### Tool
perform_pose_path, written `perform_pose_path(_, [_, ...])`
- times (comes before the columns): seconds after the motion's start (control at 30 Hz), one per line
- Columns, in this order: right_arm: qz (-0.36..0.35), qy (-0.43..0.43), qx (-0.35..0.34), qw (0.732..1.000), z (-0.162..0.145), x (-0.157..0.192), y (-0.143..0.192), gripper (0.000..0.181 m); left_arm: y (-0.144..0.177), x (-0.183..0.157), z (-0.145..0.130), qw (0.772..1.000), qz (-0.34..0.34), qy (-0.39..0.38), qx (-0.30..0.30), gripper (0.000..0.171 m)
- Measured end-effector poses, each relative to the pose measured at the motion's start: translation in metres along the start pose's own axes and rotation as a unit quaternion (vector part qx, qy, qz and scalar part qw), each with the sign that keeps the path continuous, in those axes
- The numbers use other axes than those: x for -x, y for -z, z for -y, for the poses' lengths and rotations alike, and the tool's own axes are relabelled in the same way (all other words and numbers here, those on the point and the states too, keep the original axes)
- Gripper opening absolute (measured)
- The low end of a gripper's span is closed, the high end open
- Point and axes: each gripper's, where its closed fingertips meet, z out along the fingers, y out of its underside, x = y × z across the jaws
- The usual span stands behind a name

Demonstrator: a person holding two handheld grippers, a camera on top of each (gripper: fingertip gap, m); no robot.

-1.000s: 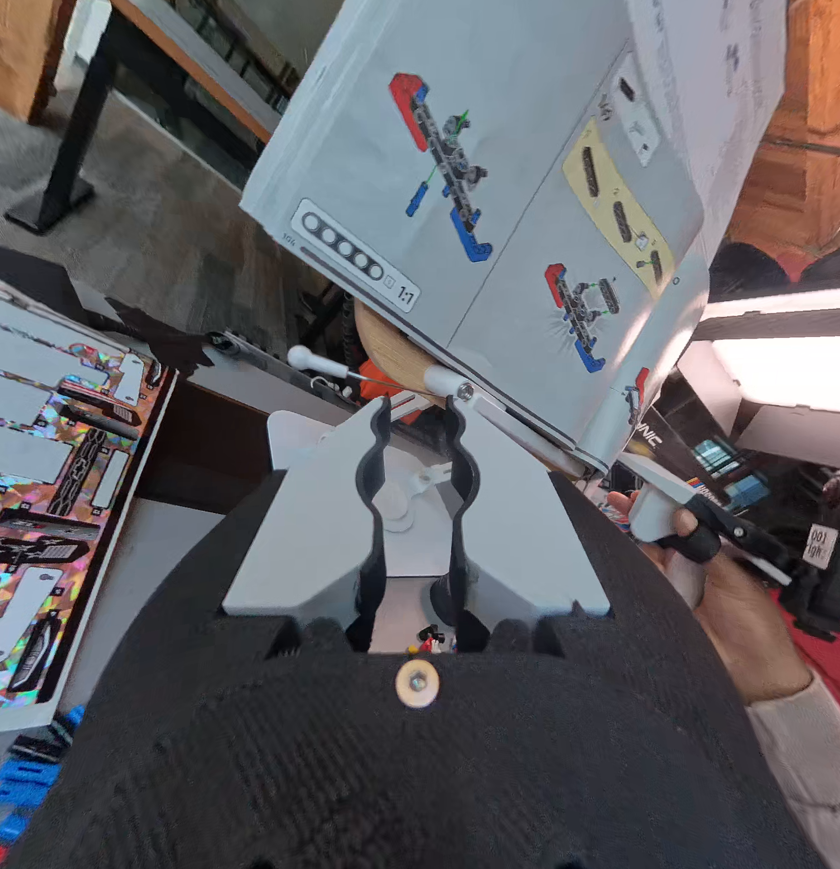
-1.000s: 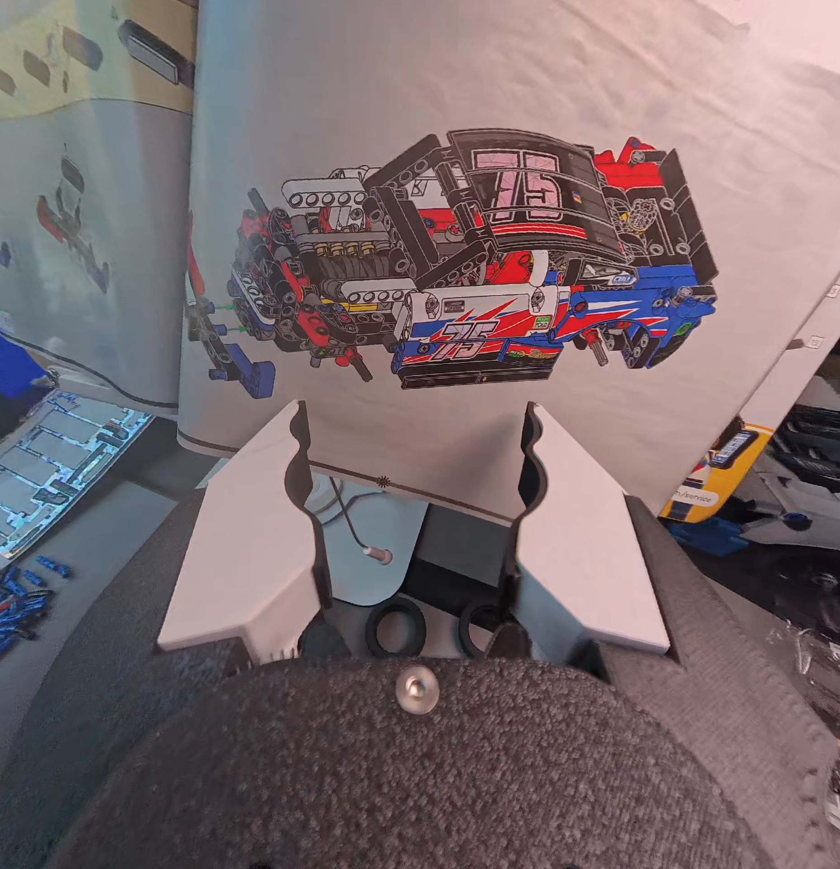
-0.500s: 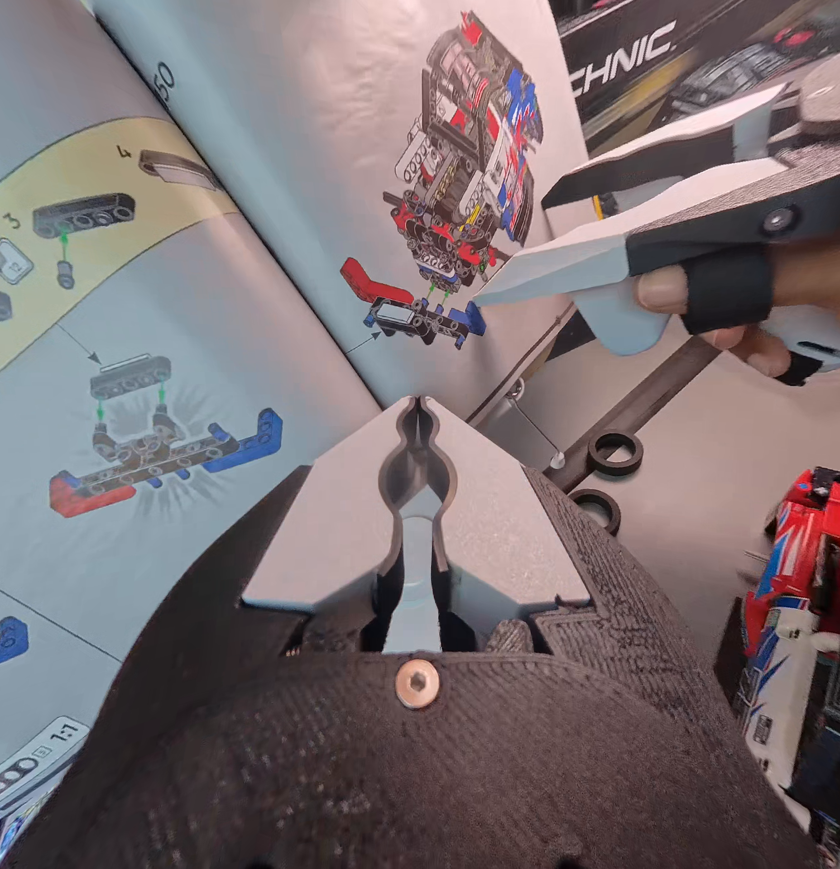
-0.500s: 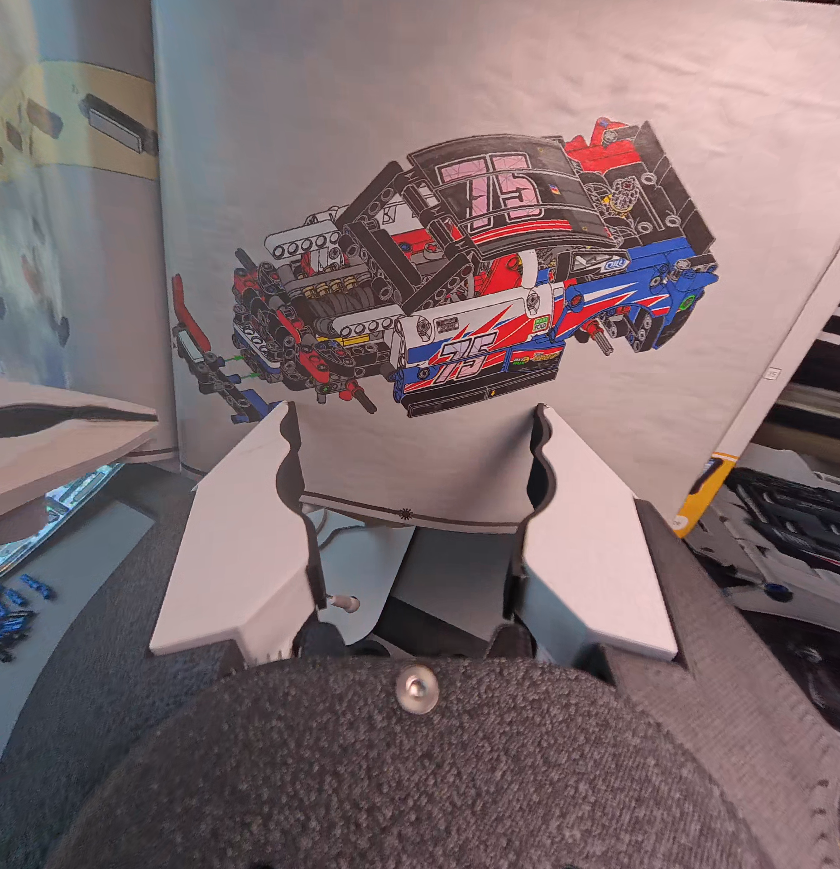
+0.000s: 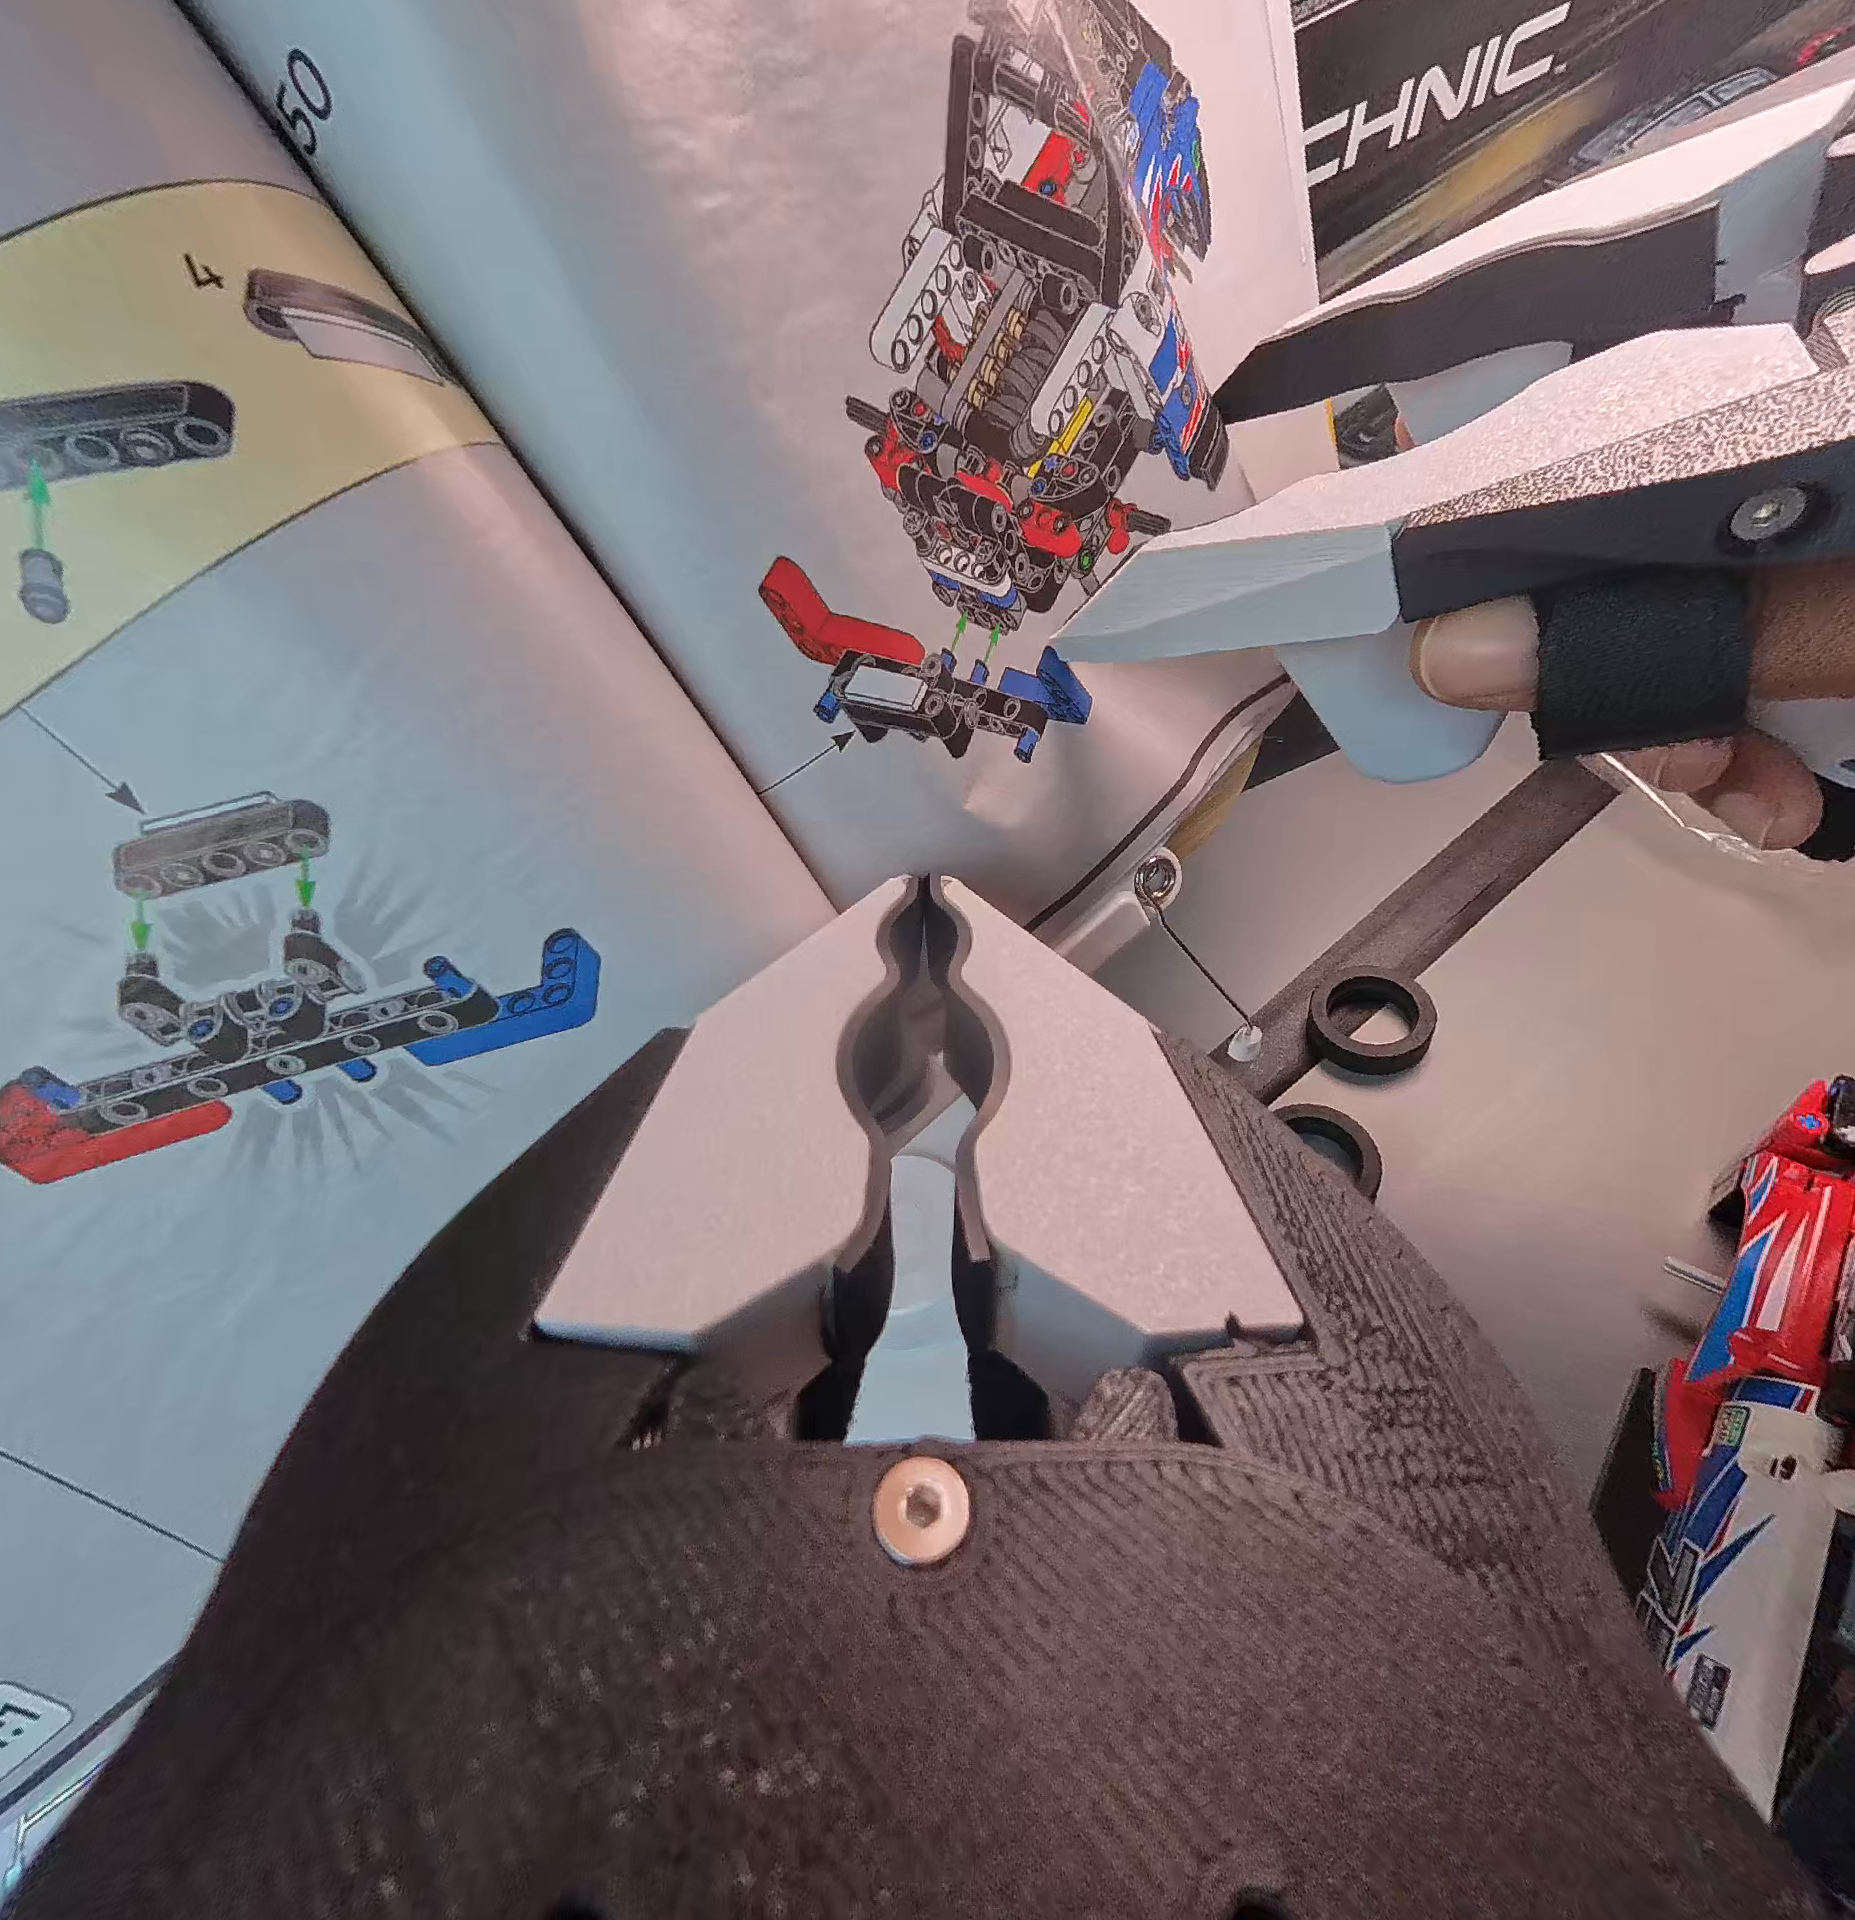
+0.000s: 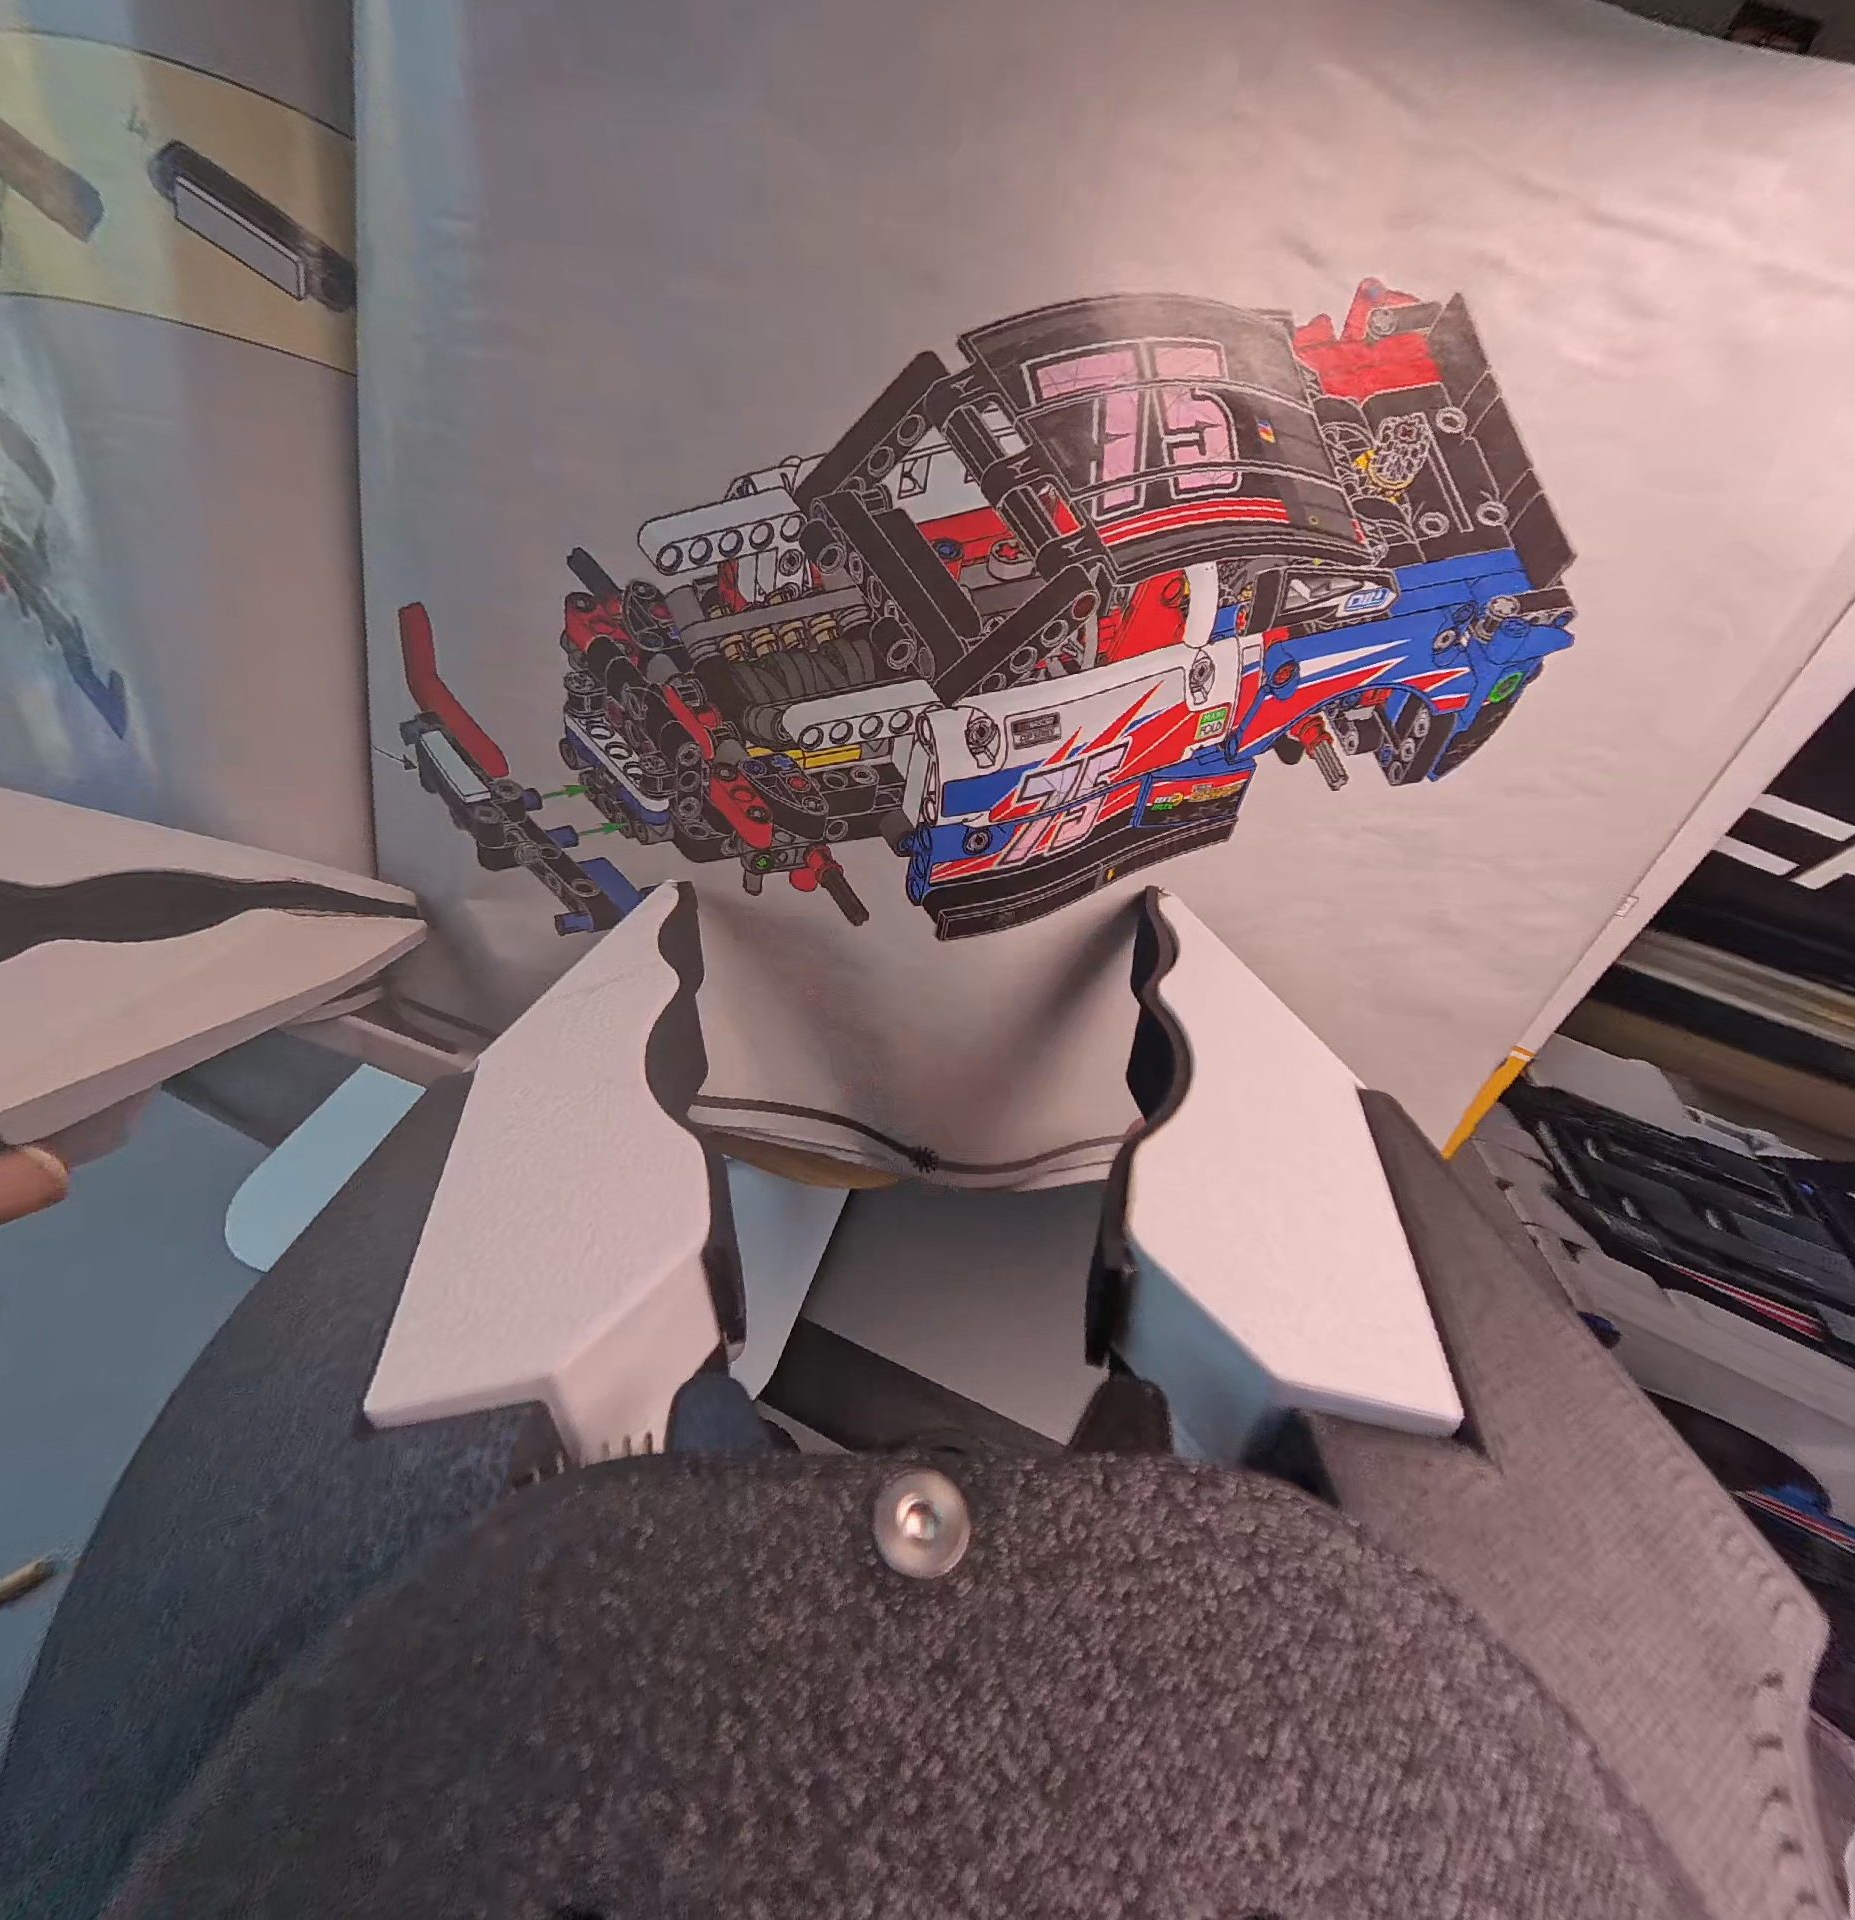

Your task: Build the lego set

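Grey-paper pages of the instruction booklet [image 5: 549, 582] fill the left wrist view, standing propped on a reading stand. The left gripper [image 5: 925, 883] has its tips pressed together at the booklet's lower edge near the centre fold; whether paper is pinched there I cannot tell. To the right, the right gripper [image 5: 1141, 520] hovers just in front of the drawn car. The part-built lego car [image 5: 1796, 1382], red, white and blue, lies at the near right on the table, well apart from both grippers.

Seen from the right wrist, the right gripper [image 6: 918, 904] is spread wide and empty, its tips close to the page's bottom edge. The left gripper [image 6: 403, 920] pokes in from the left.

By my reading, the step in hand is consulting the page. Next comes fetching the bumper sub-assembly parts and turning to the car.
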Motion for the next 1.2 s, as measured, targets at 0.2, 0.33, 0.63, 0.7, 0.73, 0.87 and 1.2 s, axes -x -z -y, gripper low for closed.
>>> perform_pose_path(0.2, [-0.018,0.035,-0.007,0.999,0.002,0.004,0.007,0.06,0.0,0.0,0.0,1.0,-0.01,0.014,-0.001,0.0])
perform_pose_path(0.33, [-0.022,0.07,-0.018,0.997,0.004,0.013,0.017,0.038,0.001,-0.001,-0.001,1.0,-0.011,0.012,0.0,0.0])
perform_pose_path(0.63, [0.038,0.166,-0.162,0.972,0.023,0.06,0.082,0.012,0.002,-0.001,0.0,0.999,-0.028,0.017,-0.008,0.0])
perform_pose_path(0.7, [0.058,0.185,-0.177,0.965,0.022,0.075,0.091,0.005,0.004,-0.002,0.0,0.998,-0.044,0.031,-0.024,0.0])
perform_pose_path(0.73, [0.063,0.195,-0.176,0.963,0.021,0.08,0.091,0.004,0.007,-0.004,0.002,0.996,-0.061,0.047,-0.037,0.003])
perform_pose_path(0.87, [0.044,0.254,-0.184,0.949,0.029,0.097,0.089,0.0,0.049,-0.004,0.036,0.962,-0.147,0.172,-0.154,0.039])
perform_pose_path(1.2, [-0.022,0.523,-0.189,0.831,0.027,0.173,0.059,0.001,0.087,0.022,0.055,0.939,-0.197,0.245,-0.137,0.022])
